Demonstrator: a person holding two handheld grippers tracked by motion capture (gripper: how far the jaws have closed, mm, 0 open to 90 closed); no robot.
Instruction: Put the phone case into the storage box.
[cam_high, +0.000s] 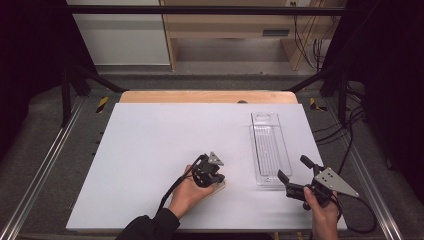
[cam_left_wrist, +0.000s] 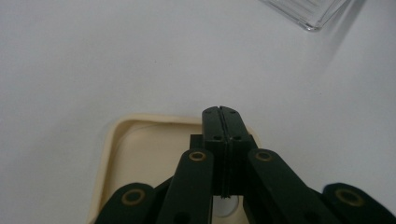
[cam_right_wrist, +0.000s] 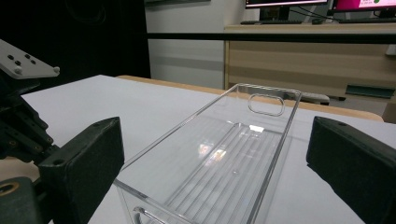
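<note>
Black jaws of the left gripper (cam_left_wrist: 222, 112) are rising from the bottom of the left gripper view, pressed fully together with nothing between them; beneath them a cream tray (cam_left_wrist: 140, 144) is lying flat on the white counter (cam_left_wrist: 116, 60), its rounded rim showing at lower left of the frame; whether the closed jaws are touching its floor I cannot tell. In the high view that gripper (cam_high: 214, 176) is sitting at lower centre, the tray's corner (cam_high: 220, 186) peeking out beside it. At lower right of that view the right gripper (cam_high: 292, 172) is being held with its 2 jaws spread wide, gripping nothing, aimed at the near short end of a clear plastic bin (cam_high: 270, 147); in the right gripper view the bin (cam_right_wrist: 224, 163) is lying between the spread jaws, apart from both. Both containers are looking empty, though the tray is largely hidden. Judging by this, the work is barely starting: neither container is grasped, and everything to be done with them remains.
</note>
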